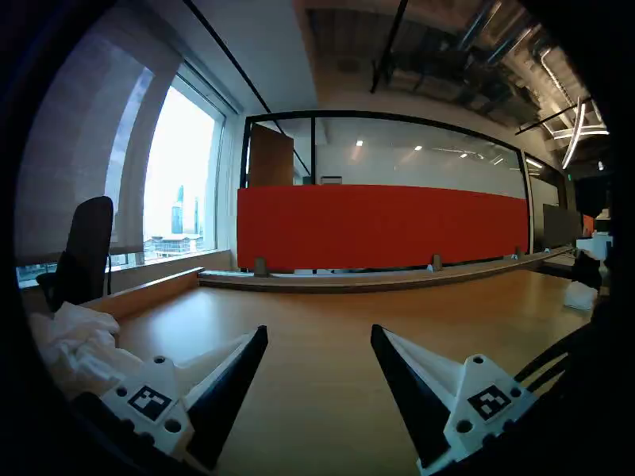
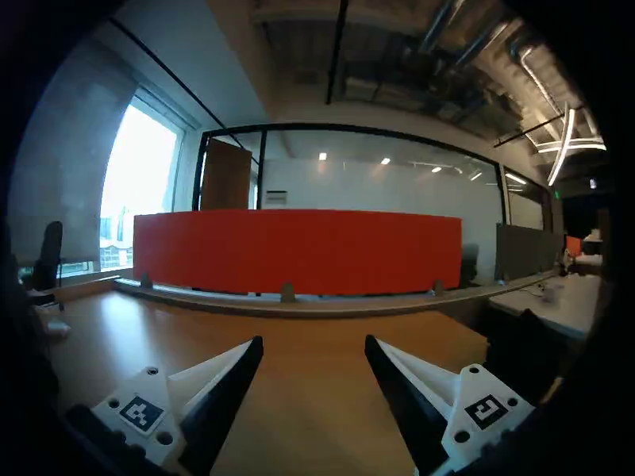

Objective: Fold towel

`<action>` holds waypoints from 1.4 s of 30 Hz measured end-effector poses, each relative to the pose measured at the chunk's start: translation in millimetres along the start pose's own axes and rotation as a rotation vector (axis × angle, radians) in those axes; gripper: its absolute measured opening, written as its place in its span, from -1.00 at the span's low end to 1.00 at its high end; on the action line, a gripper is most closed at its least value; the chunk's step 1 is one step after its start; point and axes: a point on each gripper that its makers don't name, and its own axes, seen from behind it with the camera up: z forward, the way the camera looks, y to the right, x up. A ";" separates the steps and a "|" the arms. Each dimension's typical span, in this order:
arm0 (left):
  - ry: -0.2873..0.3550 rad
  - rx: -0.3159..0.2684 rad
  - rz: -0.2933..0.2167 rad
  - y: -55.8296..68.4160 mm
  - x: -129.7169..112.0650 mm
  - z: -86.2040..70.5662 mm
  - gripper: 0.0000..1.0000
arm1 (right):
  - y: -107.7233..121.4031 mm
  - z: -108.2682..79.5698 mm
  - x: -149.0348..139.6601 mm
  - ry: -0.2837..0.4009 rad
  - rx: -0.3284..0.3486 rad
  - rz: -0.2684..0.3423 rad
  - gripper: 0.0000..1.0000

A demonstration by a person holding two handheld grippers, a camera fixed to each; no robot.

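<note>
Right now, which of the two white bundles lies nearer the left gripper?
The crumpled towel, close beside the left gripper; the other white bundle sits far across the table.

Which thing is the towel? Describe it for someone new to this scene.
In the left gripper view, find the bright window and the black chair before it. Just below, at the left edge of the wooden desk, lies the towel: a crumpled white heap, unlike the flat wood beside it.

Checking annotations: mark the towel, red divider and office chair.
towel (image 1: 75,341): left gripper view, middle of the crumpled heap.
red divider (image 1: 381,226): left gripper view, centre of the panel.
office chair (image 1: 86,250): left gripper view, its backrest.
</note>
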 end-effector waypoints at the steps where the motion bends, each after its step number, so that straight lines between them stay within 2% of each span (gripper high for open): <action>1: 0.000 0.000 0.000 0.0 0.1 0.1 0.93 | 1.9 0.1 -3.8 -0.002 -0.002 0.001 0.99; 9: 0.000 0.000 0.000 -0.4 0.5 0.0 0.93 | 9.4 0.2 -29.0 -0.015 -0.003 0.015 0.99; 27: 0.000 0.000 0.000 0.1 0.6 -0.4 0.93 | 16.2 4.2 -50.0 -0.019 -0.021 0.069 0.99; 42: 0.000 0.000 0.000 0.2 0.4 0.0 0.93 | 7.2 -0.7 -48.7 0.000 0.006 0.025 0.99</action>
